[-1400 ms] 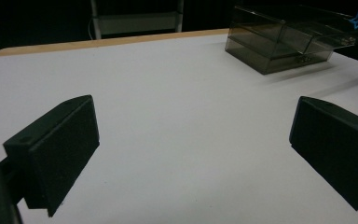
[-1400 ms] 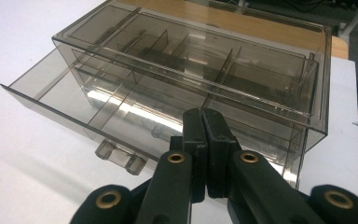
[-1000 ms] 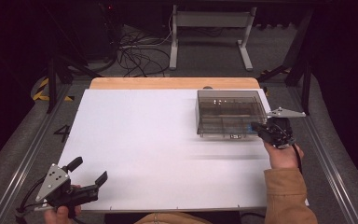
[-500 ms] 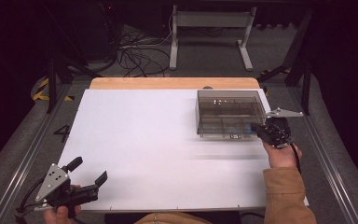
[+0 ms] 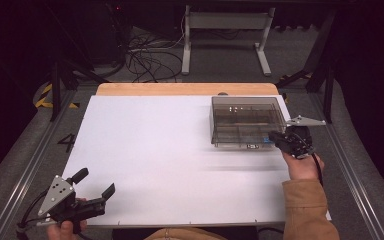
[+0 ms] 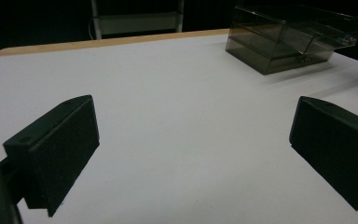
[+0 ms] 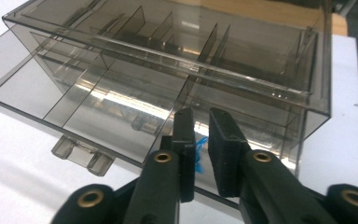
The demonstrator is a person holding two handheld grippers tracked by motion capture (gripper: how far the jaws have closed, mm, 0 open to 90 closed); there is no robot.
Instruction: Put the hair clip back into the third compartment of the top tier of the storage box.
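A smoky clear plastic compartment box [image 5: 247, 120] [image 6: 279, 42] [image 7: 168, 70] stands at the far right of the white table top [image 5: 155, 150]. My right gripper [image 5: 272, 137] [image 7: 200, 114] is at the box's front right corner, its jaws against the front edge. They have just been opening and now stand a narrow gap apart; a small blue piece [image 7: 199, 151] shows in that gap, with neither pad pressing on it. My left gripper [image 5: 97, 182] [image 6: 191, 154] rests low at the near left corner, wide open with only bare table between its jaws.
A latch tab [image 7: 81, 156] sticks out from the box's front edge. A wooden strip [image 5: 185, 89] runs along the table's far edge. Beyond it are a metal stand [image 5: 225, 30] and cables [image 5: 145, 55] on the floor. Rails [image 5: 30, 165] flank both sides.
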